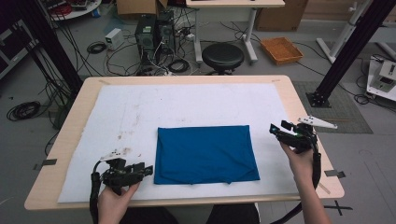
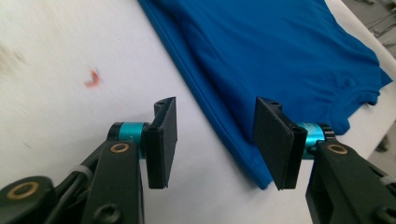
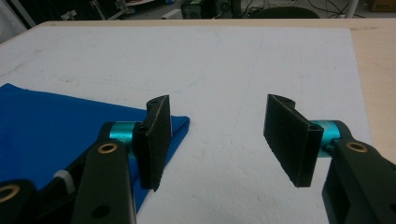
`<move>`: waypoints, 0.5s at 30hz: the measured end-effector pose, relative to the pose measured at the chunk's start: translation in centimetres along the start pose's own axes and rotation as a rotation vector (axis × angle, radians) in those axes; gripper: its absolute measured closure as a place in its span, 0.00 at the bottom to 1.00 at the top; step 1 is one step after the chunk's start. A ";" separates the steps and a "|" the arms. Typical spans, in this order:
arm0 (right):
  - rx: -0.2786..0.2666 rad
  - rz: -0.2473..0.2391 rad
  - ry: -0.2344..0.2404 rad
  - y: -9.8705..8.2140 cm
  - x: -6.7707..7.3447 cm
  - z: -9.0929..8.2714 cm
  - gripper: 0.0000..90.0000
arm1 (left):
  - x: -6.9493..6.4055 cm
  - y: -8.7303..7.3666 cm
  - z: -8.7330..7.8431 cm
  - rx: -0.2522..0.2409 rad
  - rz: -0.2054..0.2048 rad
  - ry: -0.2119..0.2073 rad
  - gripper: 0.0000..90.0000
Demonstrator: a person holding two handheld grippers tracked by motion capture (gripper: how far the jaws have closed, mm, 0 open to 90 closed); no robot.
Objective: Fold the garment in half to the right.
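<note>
A blue folded shirt (image 1: 205, 154) lies flat on the white mat (image 1: 140, 107), its collar toward the near edge. My left gripper (image 1: 148, 169) sits low at the shirt's near left corner. In the left gripper view it (image 2: 215, 112) is open, with the shirt's (image 2: 280, 56) folded edge running between the two pads (image 2: 161, 140), which do not press on it. My right gripper (image 1: 273, 129) hovers just off the shirt's far right corner. It (image 3: 218, 112) is open over bare mat, and that corner of the shirt (image 3: 46, 126) lies beside its left jaw.
The mat covers most of a wooden table (image 1: 303, 107). Beyond the far edge stand a black stool (image 1: 222, 56), computer cases (image 1: 154, 32) with cables, and an orange tray (image 1: 281, 50) on the floor. Black frame posts (image 1: 345, 51) rise at both sides.
</note>
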State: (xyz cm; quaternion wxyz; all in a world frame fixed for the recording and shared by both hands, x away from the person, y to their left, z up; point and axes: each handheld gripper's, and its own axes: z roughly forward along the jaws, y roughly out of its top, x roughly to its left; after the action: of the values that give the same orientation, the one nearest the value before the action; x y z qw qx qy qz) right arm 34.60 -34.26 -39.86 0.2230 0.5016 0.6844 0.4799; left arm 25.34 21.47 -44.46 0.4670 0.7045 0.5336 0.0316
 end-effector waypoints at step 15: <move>-0.005 -0.026 0.022 0.2 1.3 0.4 0.47 | -1.5 -0.5 2.1 0.018 -0.073 -0.039 0.59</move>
State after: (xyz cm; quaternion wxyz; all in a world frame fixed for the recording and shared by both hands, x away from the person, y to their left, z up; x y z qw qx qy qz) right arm 34.49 -32.87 -39.60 0.2229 0.4869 0.6921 0.4840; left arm 25.48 19.01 -45.36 0.4717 0.6891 0.5501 -0.0042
